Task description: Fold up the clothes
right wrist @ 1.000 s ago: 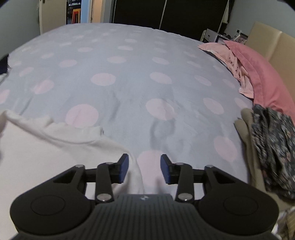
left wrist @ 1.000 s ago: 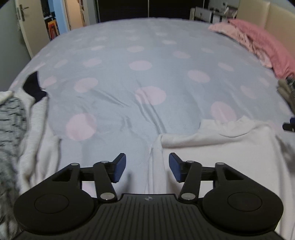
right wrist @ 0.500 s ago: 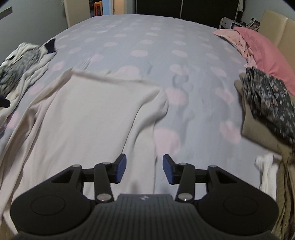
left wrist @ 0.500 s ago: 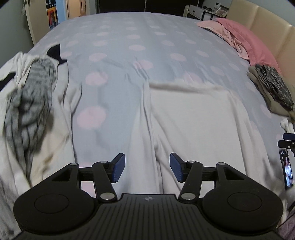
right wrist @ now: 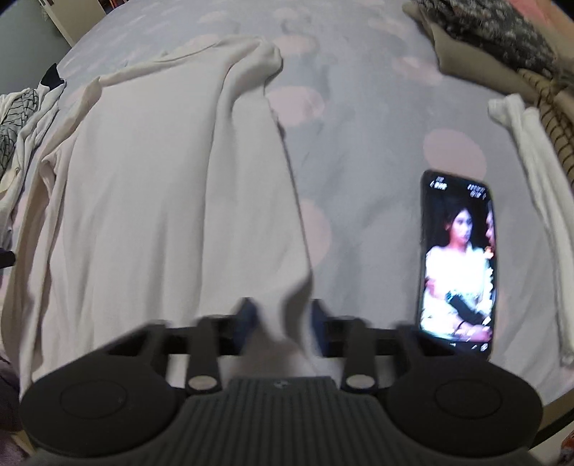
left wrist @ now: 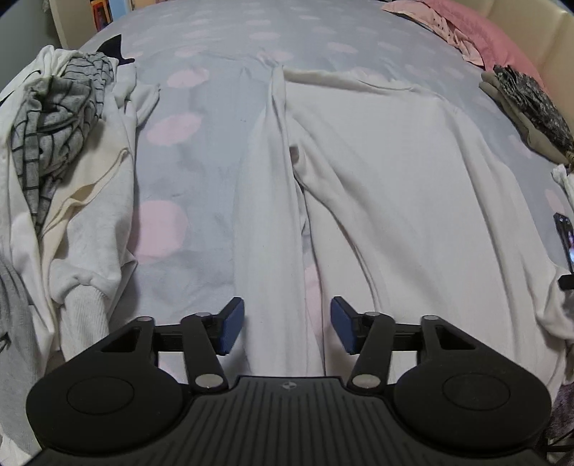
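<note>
Cream long-sleeved top point(left wrist: 412, 186), soft knit, spread flat across the near half of the bed, hem toward the cameras, collar edge away. One sleeve point(left wrist: 269, 222) lying straight as a long narrow band beside the body, a thin strip of sheet showing between them. Broad shallow creases running lengthwise through the cloth; the other sleeve bunched into a rounded hump at its far end in the right wrist view.

Left gripper point(left wrist: 287, 331) poised over the lower end of that sleeve, blue pads standing apart at a middling gap and closing, cloth below and between them but not pressed by either pad. Right gripper point(right wrist: 281, 324) blurred, jaws closing in narrow, a raised peak of the top's edge rising between the pads (whether already pinched tight, cannot tell).

Underneath, a grey-blue bedsheet point(left wrist: 201, 172), smooth with faint wrinkles, printed with large pale pink dots. To the left, a rumpled heap of white garments point(left wrist: 100, 222) with a ribbed cuff, topped by a grey checked cloth point(left wrist: 53, 125). To the right, a glossy black phone point(right wrist: 457, 265) lying flat with its screen lit, just beside a long white folded strip of fabric point(right wrist: 538, 200). Farther right, a folded khaki piece under dark floral fabric point(left wrist: 531, 96). At the far corner, a pink pillow point(left wrist: 477, 25) with a lighter pink frilled garment against it.
</note>
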`<control>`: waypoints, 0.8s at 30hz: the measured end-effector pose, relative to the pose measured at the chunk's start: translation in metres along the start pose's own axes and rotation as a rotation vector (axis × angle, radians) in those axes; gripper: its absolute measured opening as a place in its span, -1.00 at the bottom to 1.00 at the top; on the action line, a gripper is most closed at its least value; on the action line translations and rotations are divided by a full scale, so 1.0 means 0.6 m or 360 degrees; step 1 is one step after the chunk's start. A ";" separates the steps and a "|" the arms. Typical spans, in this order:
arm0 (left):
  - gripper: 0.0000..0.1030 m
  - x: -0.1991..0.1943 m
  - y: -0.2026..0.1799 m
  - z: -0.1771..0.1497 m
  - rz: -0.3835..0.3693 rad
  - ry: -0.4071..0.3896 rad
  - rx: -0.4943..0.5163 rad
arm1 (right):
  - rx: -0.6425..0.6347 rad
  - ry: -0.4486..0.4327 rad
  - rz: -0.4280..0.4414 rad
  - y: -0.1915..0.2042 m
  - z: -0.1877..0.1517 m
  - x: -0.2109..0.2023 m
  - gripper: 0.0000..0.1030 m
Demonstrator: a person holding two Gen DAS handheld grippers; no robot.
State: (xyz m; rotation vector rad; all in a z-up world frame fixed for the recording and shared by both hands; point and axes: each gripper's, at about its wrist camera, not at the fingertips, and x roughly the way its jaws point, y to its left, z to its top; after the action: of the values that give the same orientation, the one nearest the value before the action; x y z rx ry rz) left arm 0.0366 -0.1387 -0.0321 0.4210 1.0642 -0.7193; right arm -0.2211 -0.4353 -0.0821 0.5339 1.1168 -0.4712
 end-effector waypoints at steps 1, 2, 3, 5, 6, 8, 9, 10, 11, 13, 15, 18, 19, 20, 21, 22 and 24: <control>-0.38 0.006 0.003 0.001 0.0007 0.0014 -0.0011 | -0.0015 -0.0030 -0.0014 0.004 0.001 -0.005 -0.86; -0.50 0.011 0.006 0.001 0.0013 0.0029 -0.0023 | -0.0031 -0.0061 -0.0028 0.007 0.002 -0.011 -0.94; -0.57 0.013 0.008 0.001 0.0016 0.0028 -0.0029 | -0.0043 -0.0092 -0.0043 0.010 0.003 -0.017 -0.95; -0.76 0.015 0.011 0.001 0.0028 0.0021 -0.0032 | -0.0054 -0.0163 -0.0080 0.012 0.010 -0.035 -0.95; -0.91 0.012 0.013 0.002 0.0030 0.0010 -0.0035 | -0.0049 -0.0199 -0.0107 0.010 0.016 -0.045 -0.95; -0.98 0.000 0.022 0.007 0.0032 -0.0029 -0.0062 | -0.0030 -0.0259 -0.0170 -0.002 0.031 -0.063 -0.95; -0.99 -0.009 0.029 0.011 0.0032 -0.0058 -0.0085 | -0.0017 -0.0289 -0.0201 -0.008 0.038 -0.072 -0.95; -0.99 -0.018 0.036 0.015 0.0033 -0.0087 -0.0109 | 0.0009 -0.0319 -0.0233 -0.016 0.047 -0.080 -0.95; -0.99 -0.028 0.042 0.020 0.0033 -0.0115 -0.0132 | 0.0043 -0.0350 -0.0264 -0.028 0.058 -0.088 -0.95; -0.99 -0.051 0.060 0.036 0.0044 -0.0180 -0.0183 | 0.0130 -0.0398 -0.0317 -0.056 0.082 -0.104 -0.95; -0.99 -0.076 0.082 0.056 0.0060 -0.0248 -0.0236 | 0.0210 -0.0445 -0.0371 -0.084 0.105 -0.120 -0.96; -1.00 -0.106 0.123 0.094 0.0113 -0.0339 -0.0326 | 0.0248 -0.0516 -0.0465 -0.115 0.136 -0.141 -0.96; -1.00 -0.113 0.134 0.107 0.0150 -0.0368 -0.0336 | 0.0255 -0.0543 -0.0495 -0.123 0.148 -0.149 -0.96; -1.00 -0.121 0.145 0.121 0.0187 -0.0398 -0.0347 | 0.0266 -0.0572 -0.0528 -0.131 0.159 -0.155 -0.96; -1.00 -0.125 0.158 0.133 0.0223 -0.0411 -0.0359 | 0.0276 -0.0598 -0.0558 -0.138 0.168 -0.160 -0.96; -1.00 -0.128 0.171 0.146 0.0259 -0.0422 -0.0372 | 0.0287 -0.0620 -0.0585 -0.146 0.177 -0.165 -0.96; -1.00 -0.130 0.198 0.165 0.0329 -0.0436 -0.0400 | 0.0319 -0.0676 -0.0659 -0.164 0.195 -0.170 -0.96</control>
State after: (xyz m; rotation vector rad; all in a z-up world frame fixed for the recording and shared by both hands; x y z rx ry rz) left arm 0.1615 -0.0926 0.0788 0.2045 0.8248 -0.4374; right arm -0.2347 -0.5758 0.0361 0.3496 0.7699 -1.0158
